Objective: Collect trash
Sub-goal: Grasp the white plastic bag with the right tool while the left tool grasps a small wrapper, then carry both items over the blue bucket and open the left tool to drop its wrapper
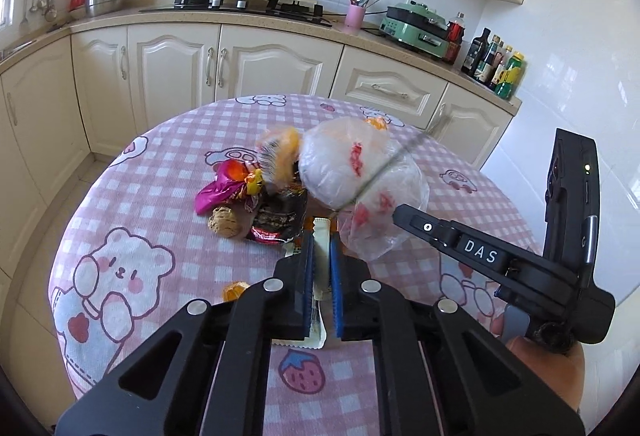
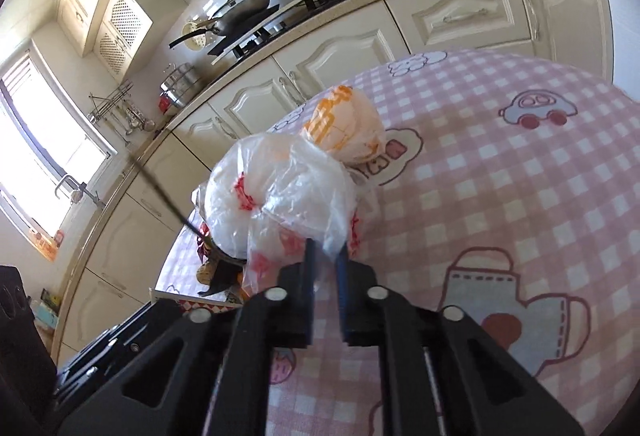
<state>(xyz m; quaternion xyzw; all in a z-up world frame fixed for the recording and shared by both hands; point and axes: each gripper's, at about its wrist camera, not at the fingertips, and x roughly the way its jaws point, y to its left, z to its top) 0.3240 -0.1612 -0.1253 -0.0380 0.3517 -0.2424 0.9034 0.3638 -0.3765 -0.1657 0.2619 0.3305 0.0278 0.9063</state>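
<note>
Trash: wrappers and walnut heaped on checked tablecloth
Left gripper: pinching white sachet
Right gripper: pinching clear plastic bag

Bright daylight, perhaps slight motion blur

The only text that reads clearly is "DAS", in white capitals on a small dark block on the right gripper, which reaches in from the right of the left gripper's fingers. Ahead of those fingers a dark snack wrapper carries pale print that is too small and crumpled to read. The plastic bag just ahead of the right gripper's fingers bears red marks, and the bag beyond it orange ones, but neither can be made out as words.
</note>
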